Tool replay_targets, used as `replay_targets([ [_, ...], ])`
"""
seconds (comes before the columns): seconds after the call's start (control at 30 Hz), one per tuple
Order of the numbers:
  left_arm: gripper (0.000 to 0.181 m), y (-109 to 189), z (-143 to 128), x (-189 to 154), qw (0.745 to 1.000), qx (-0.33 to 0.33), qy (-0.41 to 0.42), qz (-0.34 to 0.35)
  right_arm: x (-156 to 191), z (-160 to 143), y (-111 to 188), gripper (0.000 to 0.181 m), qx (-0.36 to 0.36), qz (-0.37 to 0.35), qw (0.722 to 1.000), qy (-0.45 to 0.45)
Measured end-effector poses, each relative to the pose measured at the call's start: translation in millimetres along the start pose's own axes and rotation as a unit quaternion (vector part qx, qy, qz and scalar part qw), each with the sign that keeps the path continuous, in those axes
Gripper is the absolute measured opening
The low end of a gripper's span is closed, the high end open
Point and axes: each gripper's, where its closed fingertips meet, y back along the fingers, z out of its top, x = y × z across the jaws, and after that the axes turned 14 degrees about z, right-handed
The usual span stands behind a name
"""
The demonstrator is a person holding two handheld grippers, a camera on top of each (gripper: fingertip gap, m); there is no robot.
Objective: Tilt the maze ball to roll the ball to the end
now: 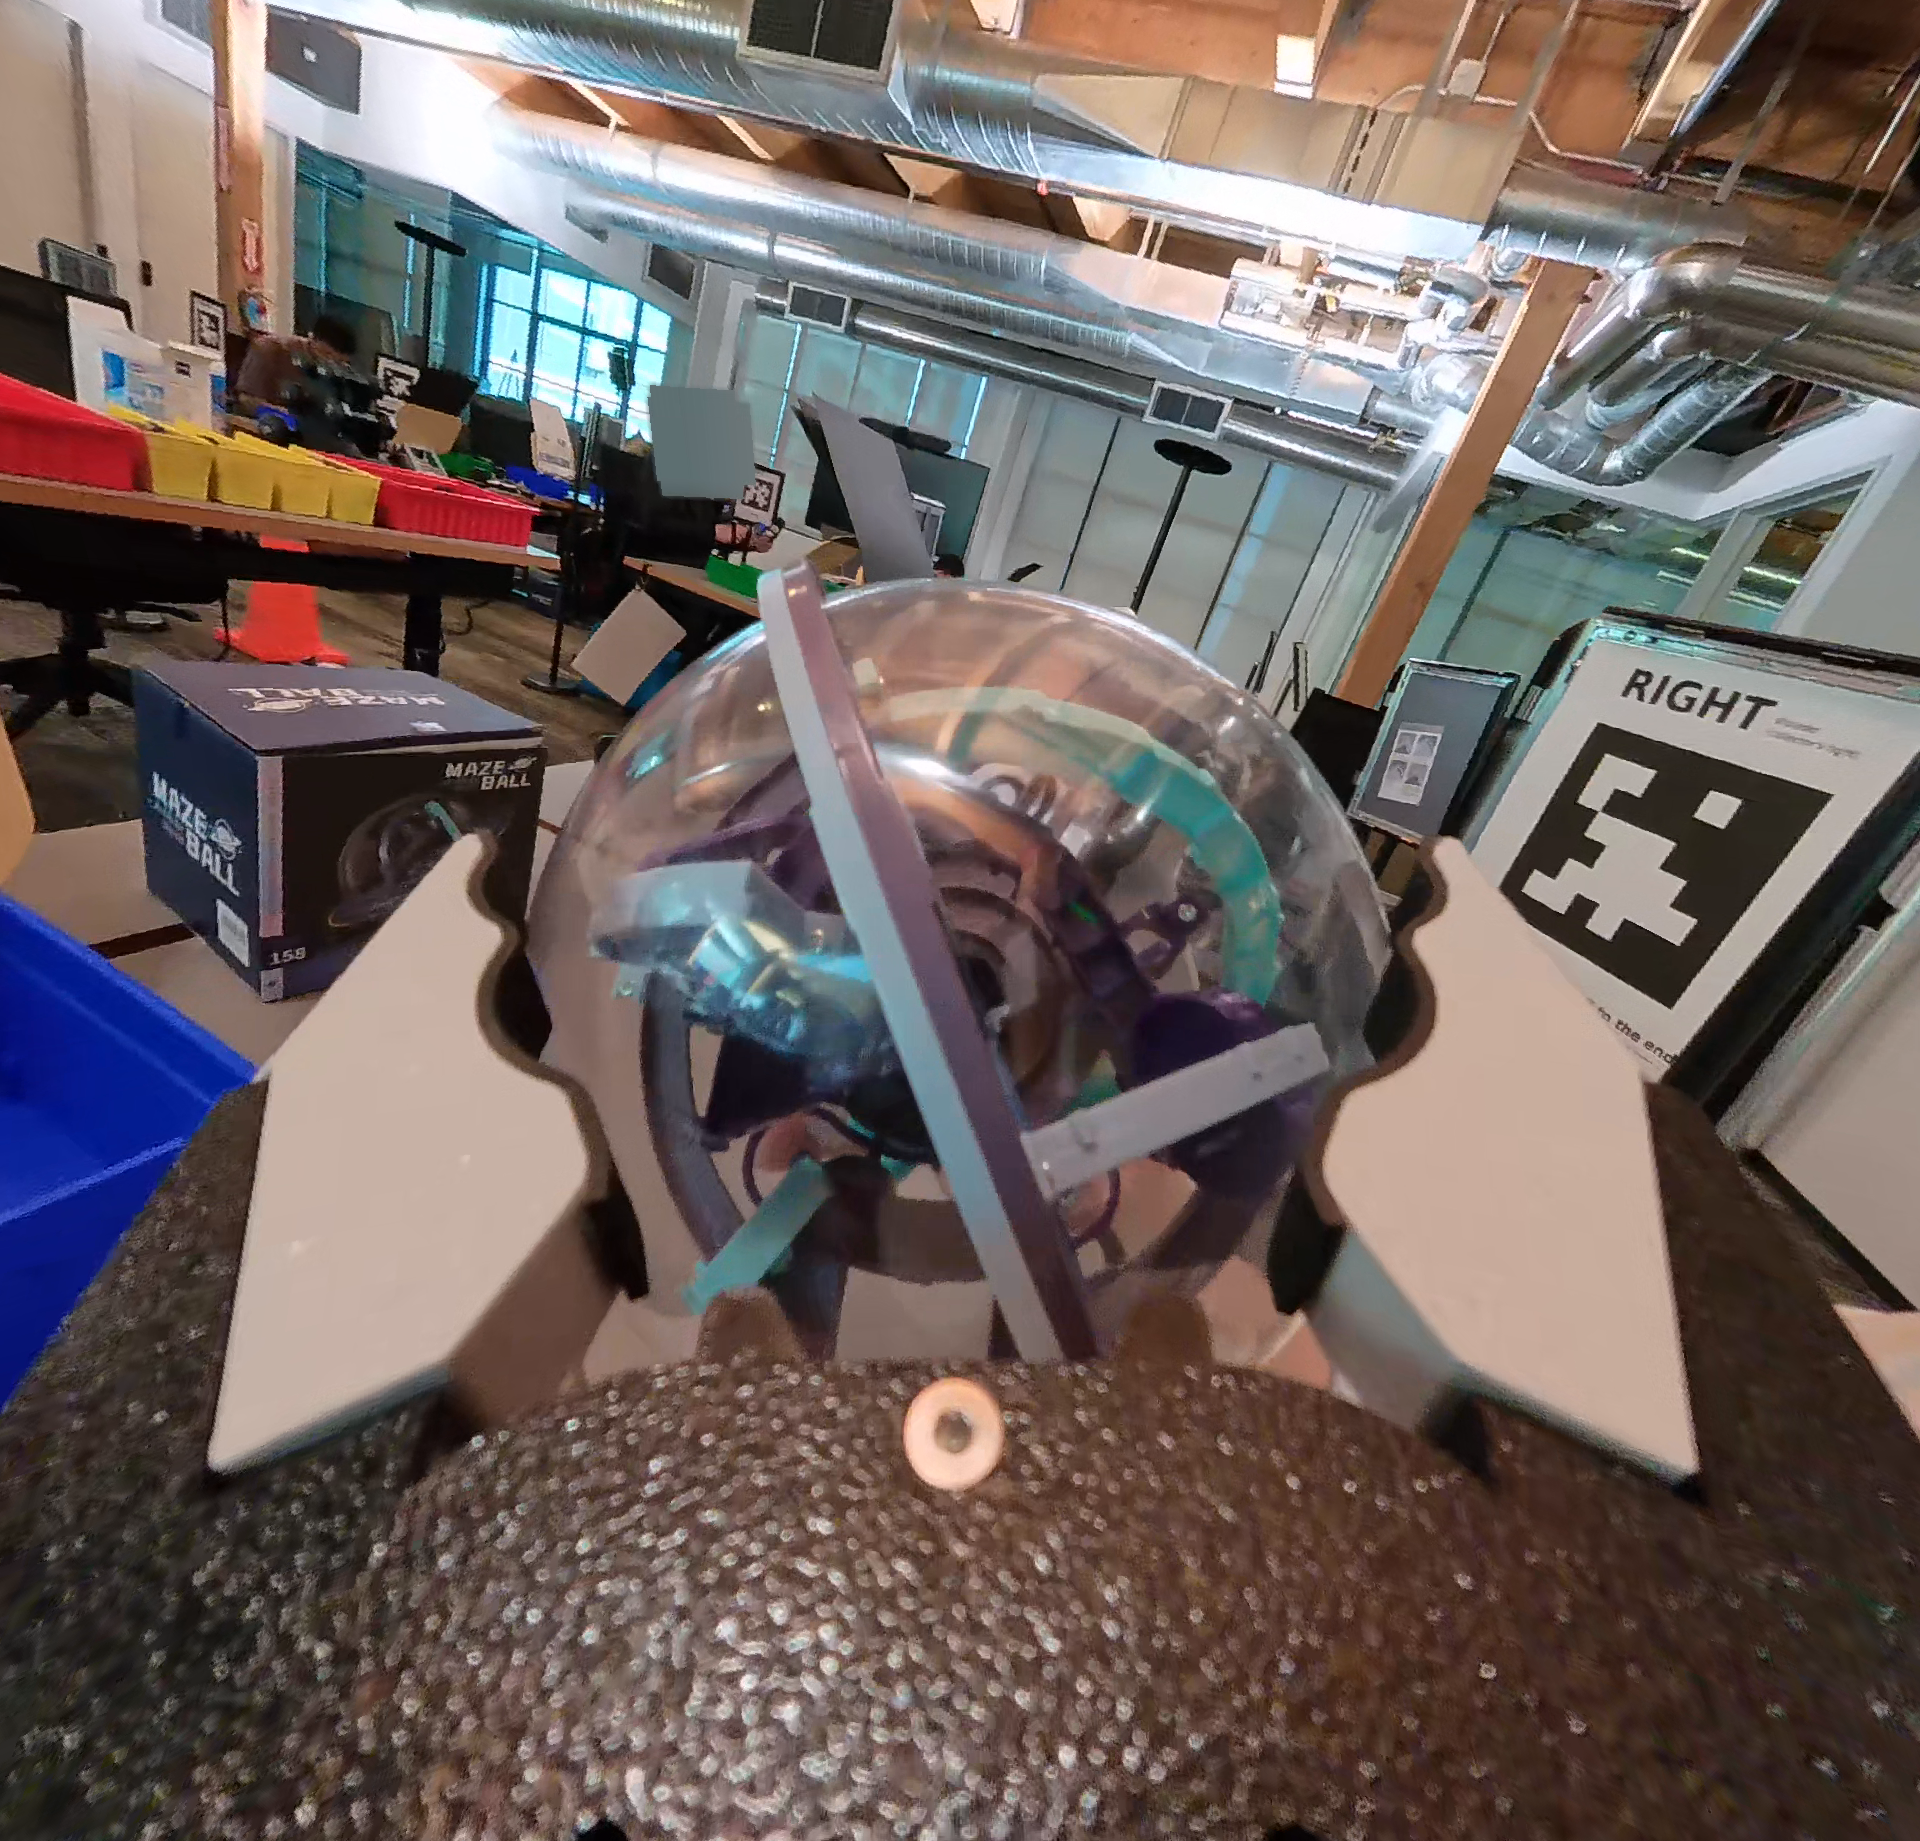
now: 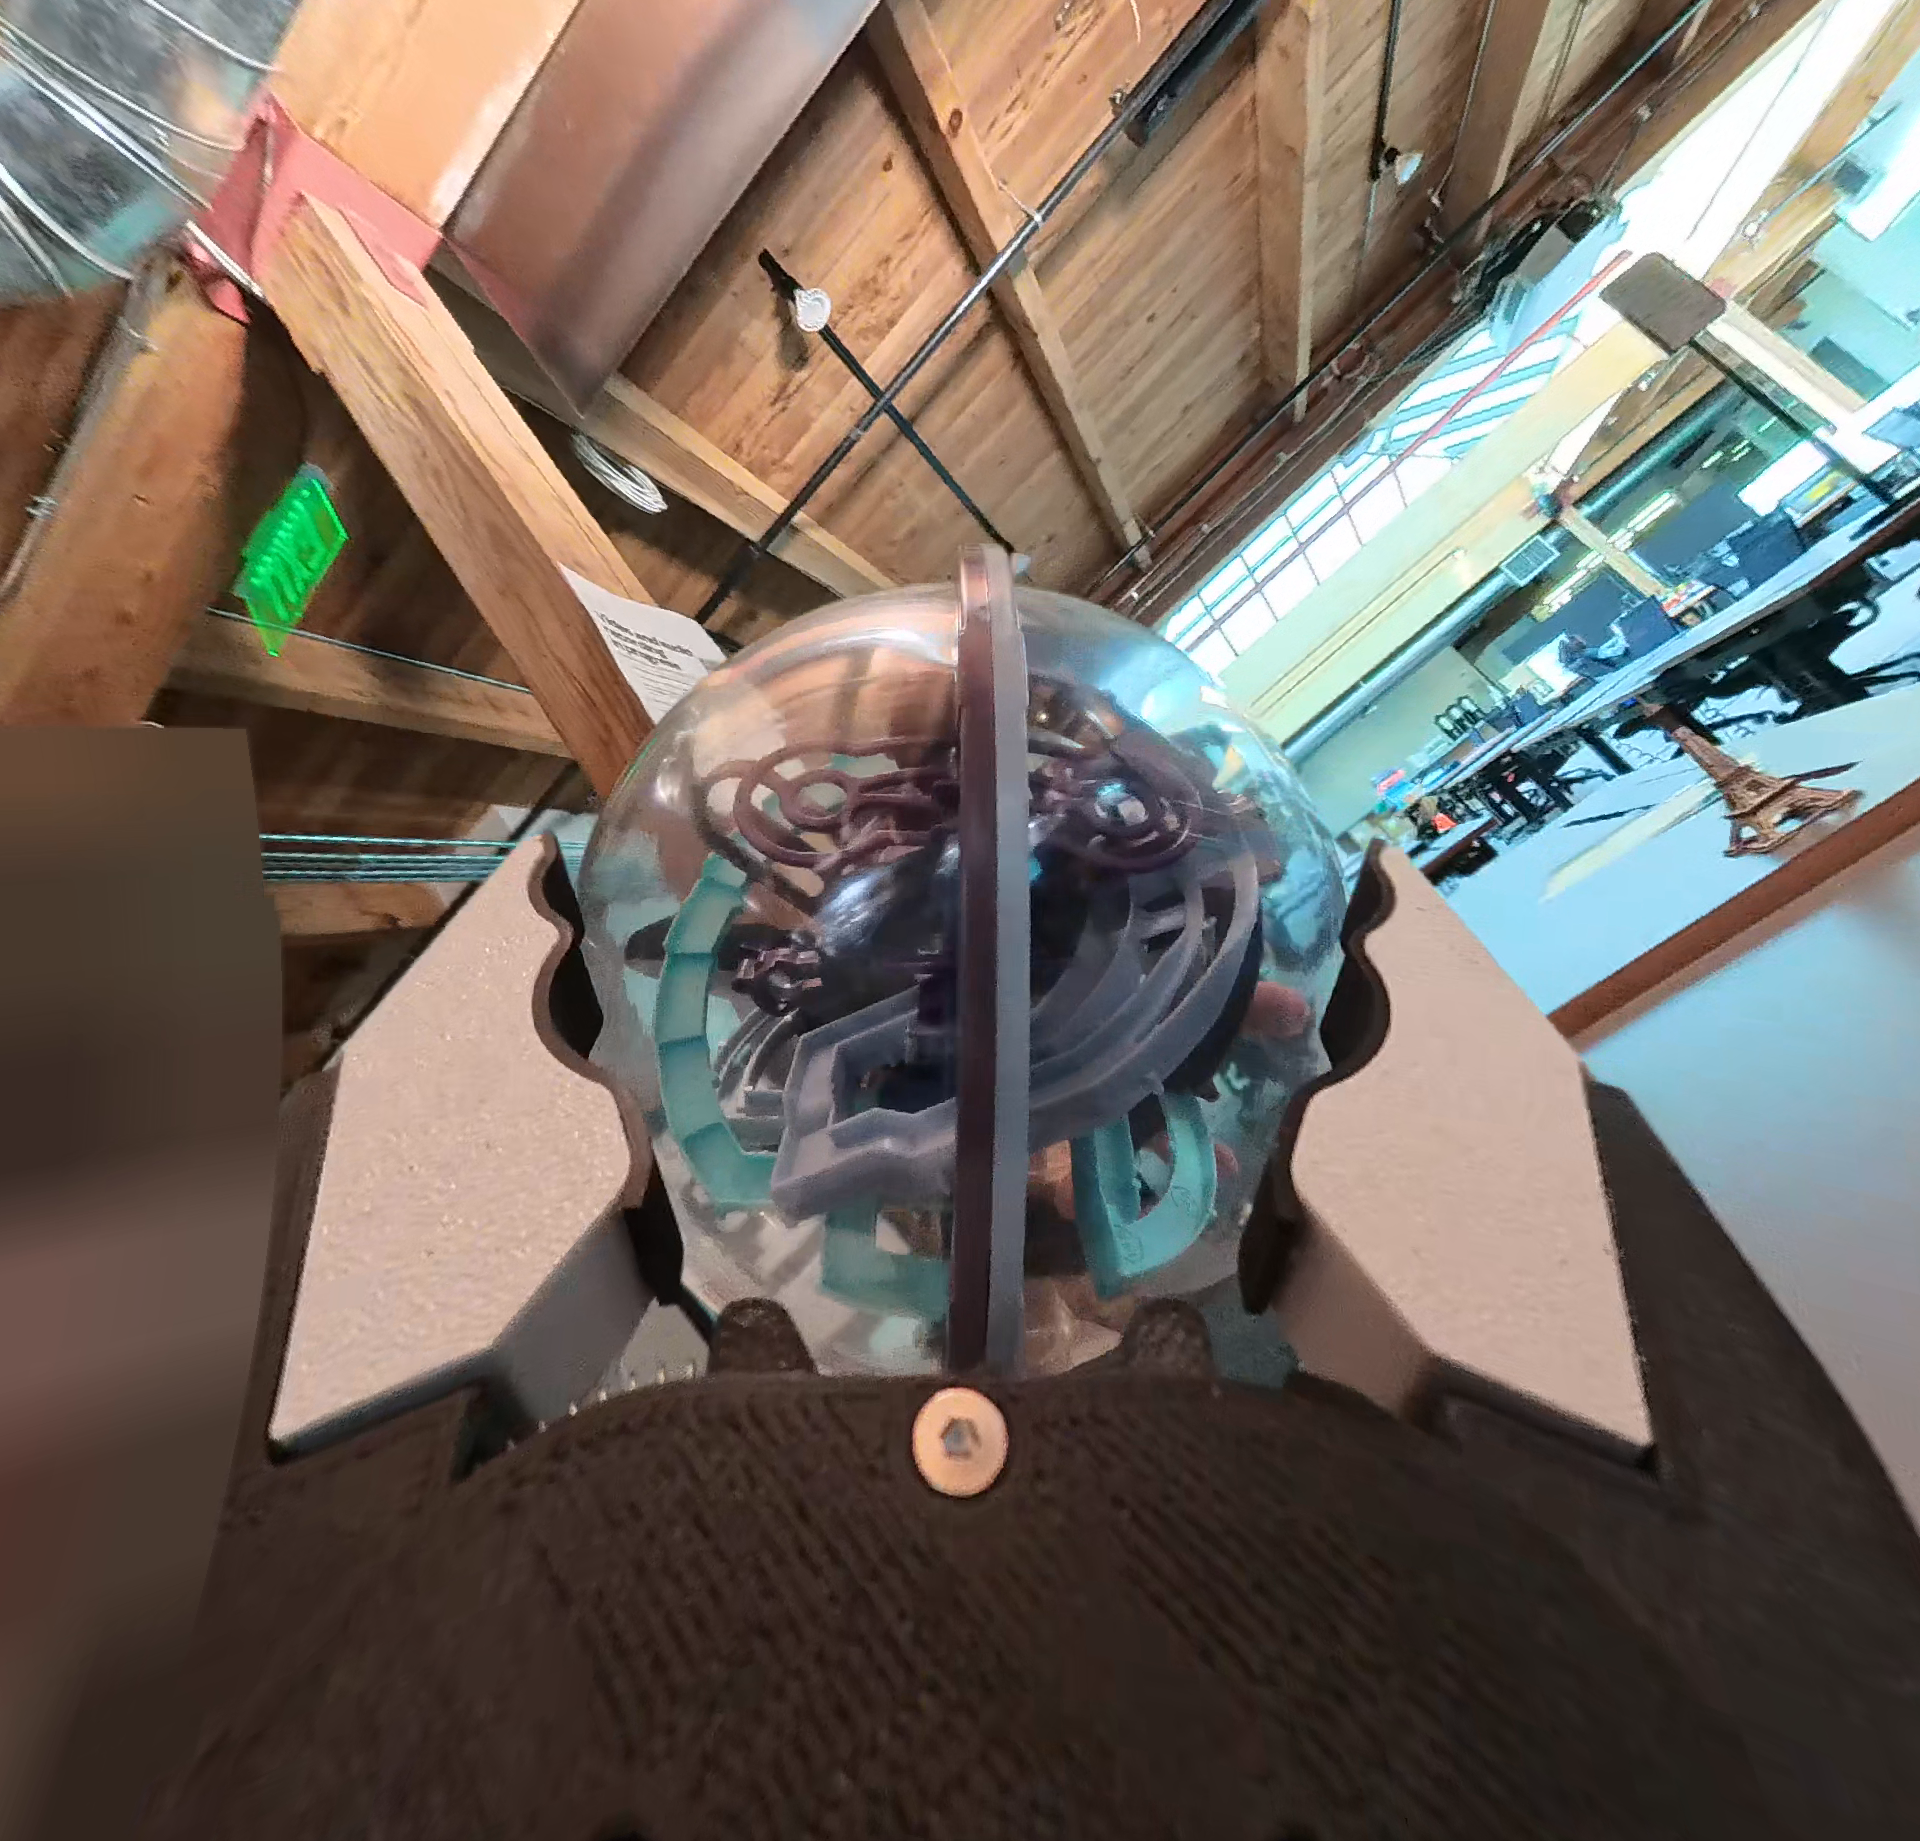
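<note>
Maze ball point(image 1: 956, 960) | clamped by both grippers' fingers point(image 1: 395, 1116) | room: timber ceiling point(image 2: 1039, 181), silver ducts point(image 1: 831, 222)

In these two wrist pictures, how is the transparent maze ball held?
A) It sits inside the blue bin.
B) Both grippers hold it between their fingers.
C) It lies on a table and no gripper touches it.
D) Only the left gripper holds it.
B: the maze ball sits between the fingers of the left gripper, and likewise in the right gripper.
</note>
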Motion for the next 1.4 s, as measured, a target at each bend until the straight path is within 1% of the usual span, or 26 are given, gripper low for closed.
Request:
replay_targets([
  [0.13,0.156,2.5,2.7,-0.2,1.0,0.001,0.008,0.011,0.4,-0.9,-2.7,0.141,-0.009,0.002,1.0,-0.009],
  [0.3,0.156,6.2,2.9,0.3,1.0,-0.002,0.008,0.004,0.0,-3.6,-4.5,0.142,-0.005,0.003,1.0,0.0],
  [0.43,0.156,8.7,2.0,4.2,0.999,0.004,0.031,-0.014,0.2,-3.4,-5.5,0.139,-0.004,-0.007,0.999,0.034],
  [0.5,0.153,10.2,4.6,6.4,1.0,0.004,0.012,-0.019,1.1,0.3,-4.3,0.132,-0.01,-0.007,0.997,0.072],
  [0.57,0.151,10.8,7.1,4.3,0.999,0.007,-0.04,-0.014,3.3,5.1,-3.1,0.125,-0.023,-0.002,0.995,0.101],
  [0.67,0.154,9.7,9.0,-10.7,0.992,0.005,-0.122,-0.022,16.9,6.9,-8.8,0.127,-0.034,0.017,0.988,0.148],
  [0.73,0.154,11.0,12.8,-20.3,0.986,-0.014,-0.16,-0.038,27.4,4.9,-15.3,0.133,-0.013,0.016,0.981,0.195],
  [0.77,0.154,13.4,16.6,-26.1,0.984,-0.034,-0.168,-0.055,34.5,4.9,-19.6,0.133,-0.001,0.017,0.976,0.217],
  [0.83,0.152,18.4,29.2,-37.0,0.977,-0.09,-0.175,-0.086,49.0,5.7,-32.4,0.135,0.034,0.016,0.963,0.268],
  [0.9,0.152,21.4,47.5,-43.9,0.97,-0.144,-0.174,-0.095,56.7,7.8,-54.1,0.144,0.096,-0.009,0.945,0.311],
  [1.03,0.153,38.6,91.7,-58.0,0.957,-0.242,-0.107,-0.118,79.3,12.6,-99.4,0.144,0.205,-0.032,0.914,0.348],
  [1.07,0.153,43.5,100.5,-61.5,0.953,-0.259,-0.093,-0.124,84.4,11.8,-108.1,0.144,0.225,-0.037,0.907,0.353],
  [1.17,0.154,52.3,118.4,-70.1,0.953,-0.265,-0.061,-0.132,97.8,10.2,-123.9,0.139,0.263,-0.044,0.89,0.371],
  [1.27,0.153,61.6,132.1,-78.5,0.947,-0.283,-0.068,-0.133,110.0,10.1,-137.0,0.132,0.275,-0.045,0.876,0.394],
  [1.3,0.153,65.7,136.8,-81.4,0.943,-0.294,-0.066,-0.137,113.9,8.5,-143.5,0.133,0.28,-0.044,0.871,0.401],
  [1.33,0.153,69.6,141.2,-84.0,0.939,-0.306,-0.067,-0.14,116.2,5.1,-150.2,0.136,0.293,-0.045,0.86,0.417],
  [1.4,0.153,77.6,147.5,-89.1,0.931,-0.326,-0.08,-0.141,118.2,-3.9,-161.9,0.145,0.323,-0.047,0.83,0.453],
])
